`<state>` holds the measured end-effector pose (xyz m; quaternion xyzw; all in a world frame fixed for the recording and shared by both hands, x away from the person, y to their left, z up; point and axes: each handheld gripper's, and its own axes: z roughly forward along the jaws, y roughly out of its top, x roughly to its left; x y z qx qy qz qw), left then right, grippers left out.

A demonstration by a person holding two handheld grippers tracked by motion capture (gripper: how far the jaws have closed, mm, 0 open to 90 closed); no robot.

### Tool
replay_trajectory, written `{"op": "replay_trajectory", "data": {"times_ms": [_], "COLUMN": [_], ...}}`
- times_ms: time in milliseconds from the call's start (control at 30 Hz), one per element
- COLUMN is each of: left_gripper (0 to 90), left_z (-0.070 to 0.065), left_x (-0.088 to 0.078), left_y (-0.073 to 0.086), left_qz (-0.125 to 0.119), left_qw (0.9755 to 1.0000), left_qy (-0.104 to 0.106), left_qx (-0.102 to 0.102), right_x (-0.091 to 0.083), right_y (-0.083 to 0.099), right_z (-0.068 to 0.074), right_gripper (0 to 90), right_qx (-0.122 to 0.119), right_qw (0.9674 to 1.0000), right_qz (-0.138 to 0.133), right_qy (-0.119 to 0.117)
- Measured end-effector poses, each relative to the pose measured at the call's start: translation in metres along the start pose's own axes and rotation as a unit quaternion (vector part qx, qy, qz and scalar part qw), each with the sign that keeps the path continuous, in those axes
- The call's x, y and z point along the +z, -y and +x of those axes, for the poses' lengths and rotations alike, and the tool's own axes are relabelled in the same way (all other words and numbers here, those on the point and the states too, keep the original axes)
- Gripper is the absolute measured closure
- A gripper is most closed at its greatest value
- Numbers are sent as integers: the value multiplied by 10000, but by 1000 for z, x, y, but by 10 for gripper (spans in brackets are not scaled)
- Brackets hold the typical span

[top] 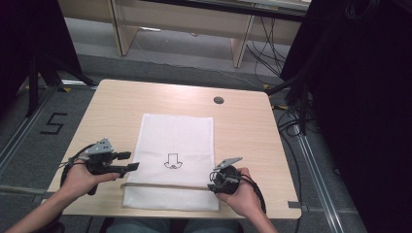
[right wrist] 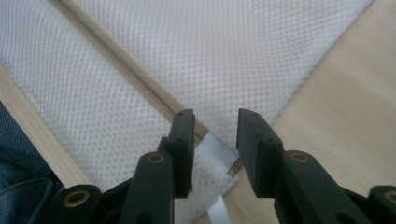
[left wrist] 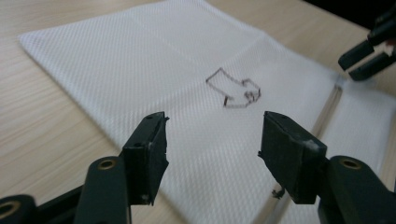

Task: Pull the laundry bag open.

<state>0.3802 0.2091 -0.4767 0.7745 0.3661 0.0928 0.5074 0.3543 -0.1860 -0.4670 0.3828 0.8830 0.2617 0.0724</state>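
While both grippers' jaws gape empty: white cloth (top: 176,145) with drawn arrow (top: 172,161), floor numeral "5" (top: 53,123).

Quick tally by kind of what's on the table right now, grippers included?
White mesh cloth with a drawn arrow: 1
Thin strip lying across the cloth near its near edge: 1
Dark round spot on the tabletop, too small to identify: 1
Grippers: 2, the left gripper and the right gripper
Total: 5
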Motion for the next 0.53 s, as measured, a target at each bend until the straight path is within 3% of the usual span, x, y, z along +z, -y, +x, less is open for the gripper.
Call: {"op": "replay_trajectory", "data": {"times_ms": [100,233,300,433,533], "left_gripper": [368,370,373,380,382], "left_z": [-3,-1,3,10,11], "left_x": [9,6,3,-1,-1], "left_y": [0,9,10,10,10], "left_qz": [-14,209,210,143,152], "left_qw": [9999,9994,9991,9988,9987], "left_qy": [-85,-172,-295,-469,-467], "left_qx": [52,196,200,96,119], "right_x": [-4,-4,-2,-4,-5], "right_y": [1,4,5,5,4], "right_z": [-1,-7,-8,-9,-11], "right_gripper": [643,623,612,607,606], "right_qx": [76,129,120,218,265], "right_qw": [9998,9996,9990,9990,9989], "right_qz": [-136,-213,-357,-349,-351], "right_qy": [85,147,221,186,174]}}
